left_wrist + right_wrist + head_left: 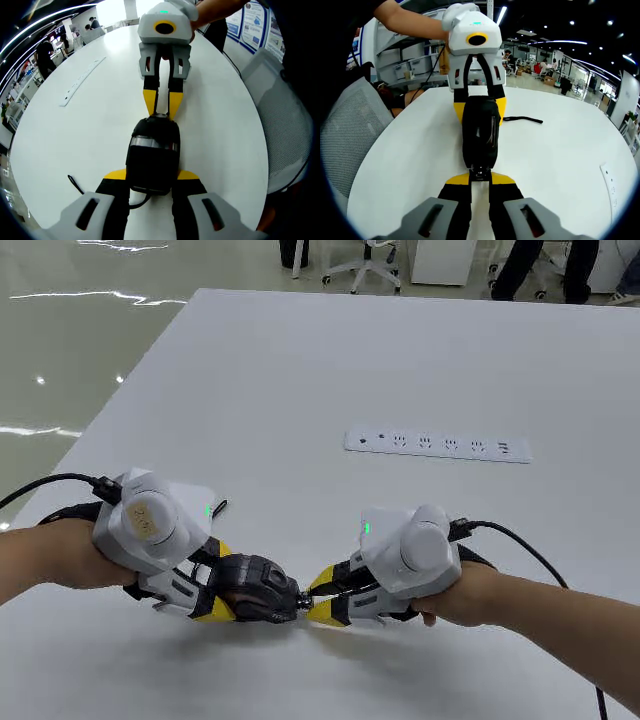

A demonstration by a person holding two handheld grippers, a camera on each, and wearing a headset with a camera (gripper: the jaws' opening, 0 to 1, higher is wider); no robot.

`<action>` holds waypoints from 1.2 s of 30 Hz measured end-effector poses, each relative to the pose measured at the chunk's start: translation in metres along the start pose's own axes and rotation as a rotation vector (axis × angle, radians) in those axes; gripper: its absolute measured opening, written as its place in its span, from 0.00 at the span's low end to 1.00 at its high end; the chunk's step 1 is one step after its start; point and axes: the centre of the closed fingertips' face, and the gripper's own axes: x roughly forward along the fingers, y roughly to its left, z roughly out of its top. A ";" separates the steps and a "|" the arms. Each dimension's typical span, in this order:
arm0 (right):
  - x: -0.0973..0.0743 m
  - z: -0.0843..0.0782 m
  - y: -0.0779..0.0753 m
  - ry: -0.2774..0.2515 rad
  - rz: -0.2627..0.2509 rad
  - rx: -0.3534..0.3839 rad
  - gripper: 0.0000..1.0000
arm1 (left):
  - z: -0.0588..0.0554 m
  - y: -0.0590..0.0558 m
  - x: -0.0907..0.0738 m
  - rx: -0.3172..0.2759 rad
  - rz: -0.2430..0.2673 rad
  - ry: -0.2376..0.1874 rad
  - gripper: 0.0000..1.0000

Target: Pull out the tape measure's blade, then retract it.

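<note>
A black tape measure [258,588] lies on the white table [330,380], near its front edge. My left gripper [222,578] is shut on the case, its yellow-tipped fingers on either side of the case [152,155]. From the opposite side my right gripper [318,596] meets it nose to nose. In the right gripper view my right gripper [480,179] is shut on the blade's end hook [479,173] at the case mouth [480,130]. Hardly any blade shows between hook and case. In the left gripper view the right gripper [160,107] touches the case's far end.
A white power strip [437,445] lies mid-table, beyond the grippers. The tape measure's black wrist strap [522,119] trails on the table. A grey mesh chair [285,125] stands by the table's near side. Cables run from both grippers. Office chairs and people are far behind.
</note>
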 end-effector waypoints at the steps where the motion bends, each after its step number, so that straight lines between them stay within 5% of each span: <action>1: 0.000 0.000 0.000 -0.001 0.001 0.002 0.11 | 0.000 0.000 0.000 0.000 0.000 0.000 0.27; 36: -0.006 -0.001 0.000 0.001 0.010 0.003 0.11 | -0.003 0.002 -0.001 -0.001 -0.001 0.005 0.27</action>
